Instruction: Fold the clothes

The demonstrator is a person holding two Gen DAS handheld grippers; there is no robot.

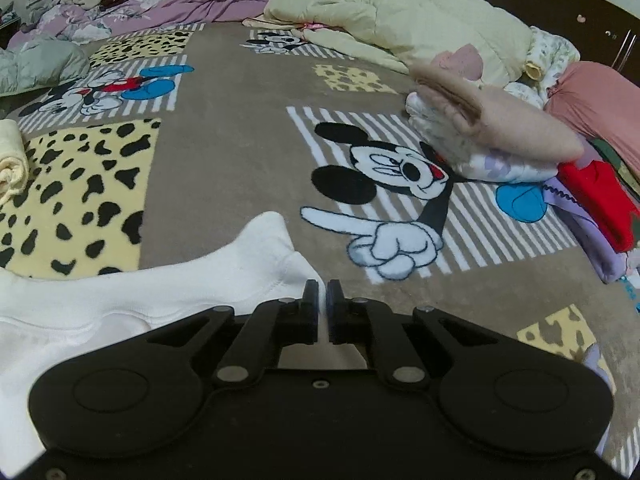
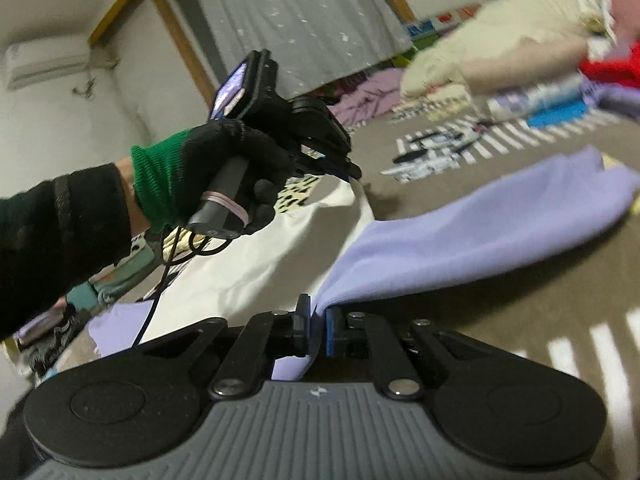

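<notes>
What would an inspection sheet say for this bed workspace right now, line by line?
Surface: cartoon blanket covers the bed.
Job's things: white garment; lilac garment.
Clutter: stack of folded clothes, cream quilt, purple quilt.
Grippers: left gripper shut on the white garment's edge; right gripper shut on the lilac garment. Gloved left hand holds the left gripper.
Cables: black cable hangs from the left gripper's handle.
Surroundings: curtain, air conditioner.
</notes>
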